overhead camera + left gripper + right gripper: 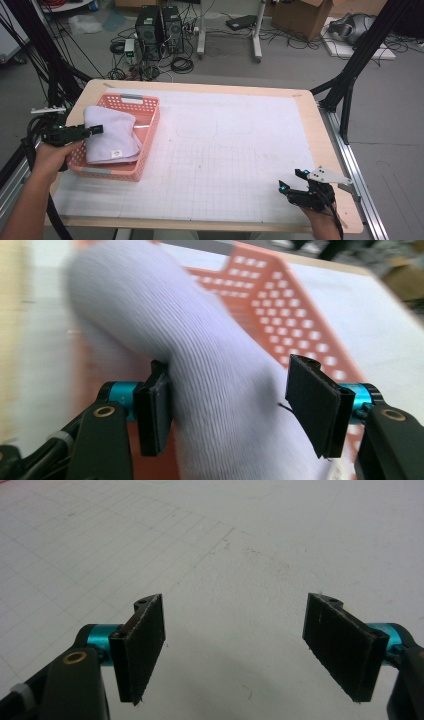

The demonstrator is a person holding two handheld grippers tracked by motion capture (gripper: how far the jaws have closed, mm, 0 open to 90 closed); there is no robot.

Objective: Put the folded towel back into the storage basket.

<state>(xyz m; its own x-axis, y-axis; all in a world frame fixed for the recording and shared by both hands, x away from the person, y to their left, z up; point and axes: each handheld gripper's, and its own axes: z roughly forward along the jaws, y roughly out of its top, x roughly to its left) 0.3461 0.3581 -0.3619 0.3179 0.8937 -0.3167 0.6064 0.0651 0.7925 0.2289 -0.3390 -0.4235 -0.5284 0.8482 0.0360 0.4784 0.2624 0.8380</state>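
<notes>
Folded towel (220,390) lies between the left gripper (240,405) pads, apparently loose.

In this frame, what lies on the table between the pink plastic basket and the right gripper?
Nothing: the high view shows only bare white gridded mat between the pink plastic basket holding the folded white towel and the right gripper.

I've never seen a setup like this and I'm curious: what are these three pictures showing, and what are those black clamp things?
A person works at a table with a hand-held gripper in each hand. The high view looks down from above; the other two come from cameras riding on the grippers. The left hand-held gripper is at the pink basket, its jaws apart around a folded pale towel lying in the basket; the right pad stands clear, so the towel looks released. The right hand-held gripper is open over the white gridded mat.
</notes>
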